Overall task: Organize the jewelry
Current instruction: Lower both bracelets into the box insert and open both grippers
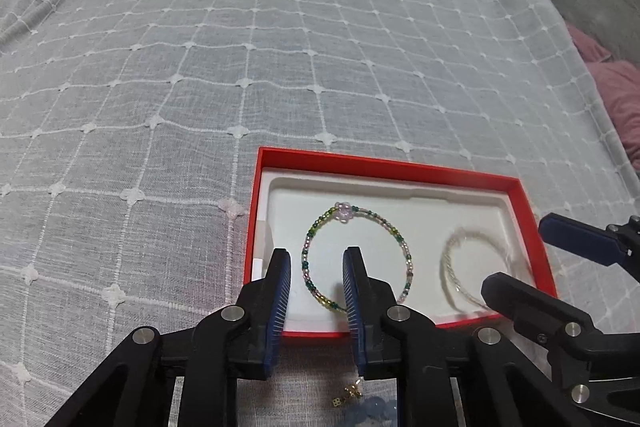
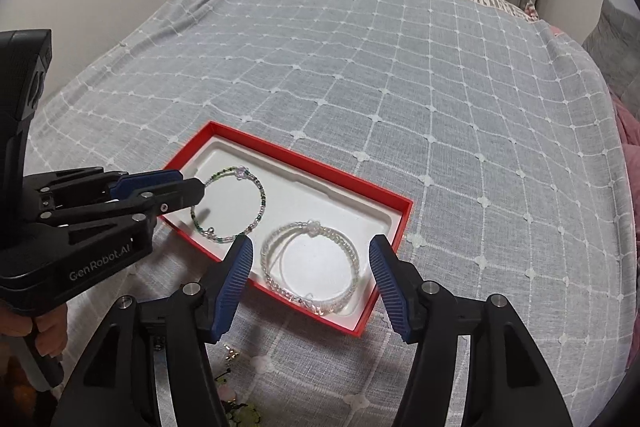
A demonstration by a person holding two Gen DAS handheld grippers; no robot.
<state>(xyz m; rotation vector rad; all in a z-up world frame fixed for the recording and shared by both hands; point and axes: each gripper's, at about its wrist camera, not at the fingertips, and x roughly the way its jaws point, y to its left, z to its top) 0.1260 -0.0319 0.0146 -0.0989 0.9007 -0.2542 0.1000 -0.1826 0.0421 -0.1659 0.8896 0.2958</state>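
Bedding in a pale blue grid cloth (image 1: 280, 47) is being shown in the left wrist view, with the red box (image 1: 400, 169) at lower centre. Both bracelets are lying inside: the beaded bracelet (image 1: 400, 247) and the clear bracelet (image 1: 452, 279). The left tool (image 1: 316, 267) is being held slightly parted, pinching nothing, above the beaded bracelet.

In the right wrist view, the right tool (image 2: 311, 261) is being held spread around the clear bracelet, untouched. Loose trinkets (image 2: 230, 355) at the bottom edge are judged left to sort. "GenRobot.AI" is being read on the left tool's body.

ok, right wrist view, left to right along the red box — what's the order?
left gripper → green beaded bracelet → clear beaded bracelet → right end wall of the red box
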